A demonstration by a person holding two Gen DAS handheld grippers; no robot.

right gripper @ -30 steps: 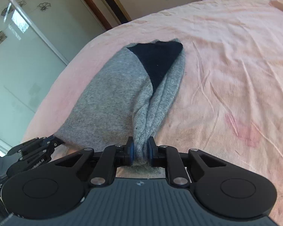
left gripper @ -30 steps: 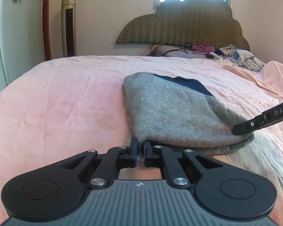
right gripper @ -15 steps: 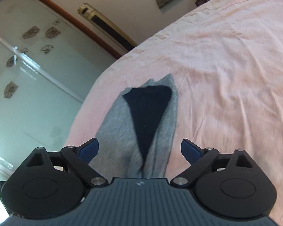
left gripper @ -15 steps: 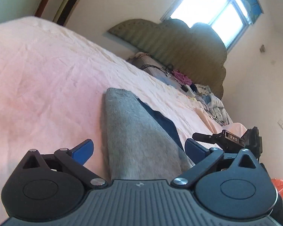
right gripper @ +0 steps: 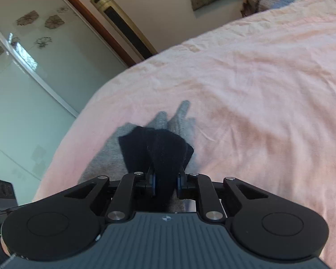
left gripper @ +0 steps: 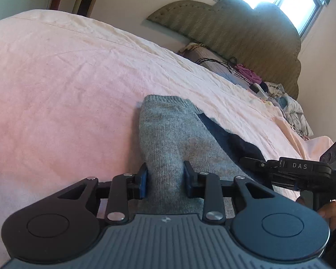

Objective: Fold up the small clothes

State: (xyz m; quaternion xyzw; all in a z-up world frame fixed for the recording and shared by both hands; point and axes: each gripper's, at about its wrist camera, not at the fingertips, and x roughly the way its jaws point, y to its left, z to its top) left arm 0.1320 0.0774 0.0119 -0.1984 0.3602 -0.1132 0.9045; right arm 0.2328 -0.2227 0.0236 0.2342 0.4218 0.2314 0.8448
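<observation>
Sweater (left gripper: 168, 134), partly folded on the bed (left gripper: 56, 89) at centre frame: my left jaws (left gripper: 165, 178) and right jaws (right gripper: 165, 182) had just closed, pinching its near edge; further folding remained.

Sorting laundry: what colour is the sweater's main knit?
Grey sweater, clearest in the left wrist view.

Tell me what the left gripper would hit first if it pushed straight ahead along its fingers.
The left gripper has just closed on a ridge of the grey knit garment, so it would plough more of that garment first. Beyond lies the pink bedsheet, then probably the headboard; depth is unclear.
</observation>
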